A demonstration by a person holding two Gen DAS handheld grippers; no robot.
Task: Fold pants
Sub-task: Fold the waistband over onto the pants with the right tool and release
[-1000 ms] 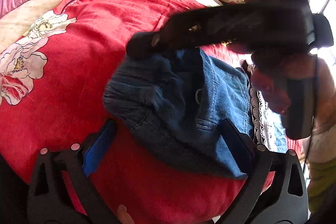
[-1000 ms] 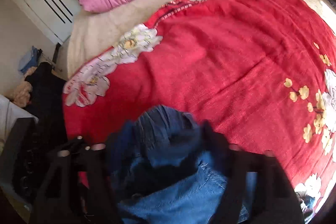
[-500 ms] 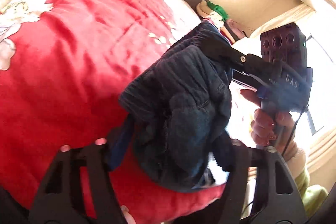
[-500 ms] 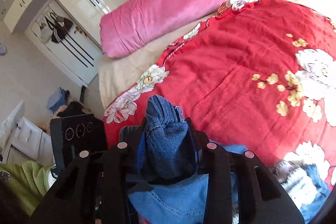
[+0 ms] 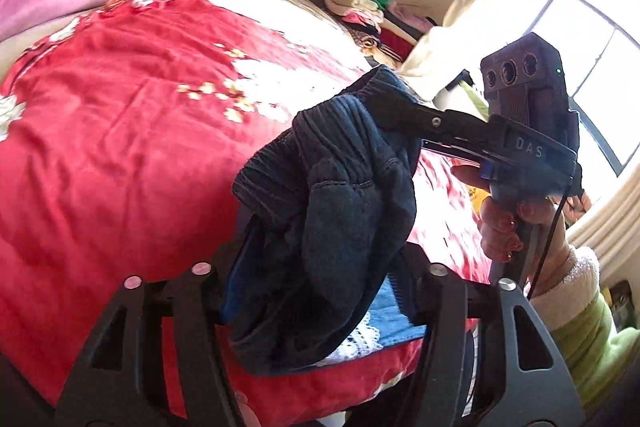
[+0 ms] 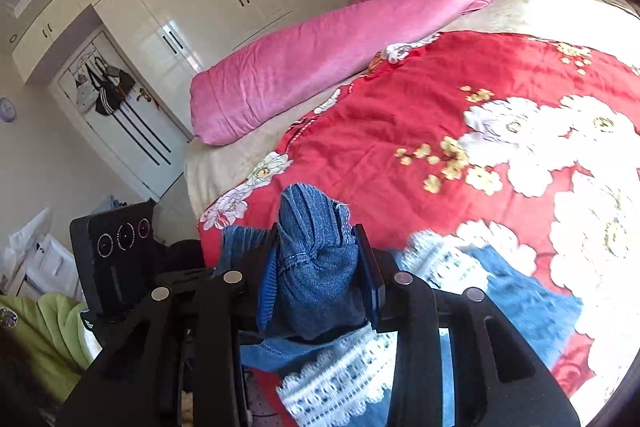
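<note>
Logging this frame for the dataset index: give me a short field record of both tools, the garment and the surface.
garment: blue denim pants with white lace trim, bunched, lifted off the bed
left tool: shut on the pants' dark elastic waistband
right tool: shut on a bunched fold of the pants
surface: red floral bedspread
also on bed: rolled pink plush blanket
fold state: not yet folded; lace hem hangs below the tools

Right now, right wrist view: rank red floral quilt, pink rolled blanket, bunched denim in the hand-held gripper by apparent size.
1. Red floral quilt, largest.
2. Pink rolled blanket.
3. Bunched denim clamped in the right hand-held gripper, smallest, though nearness to the camera inflates it.
</note>
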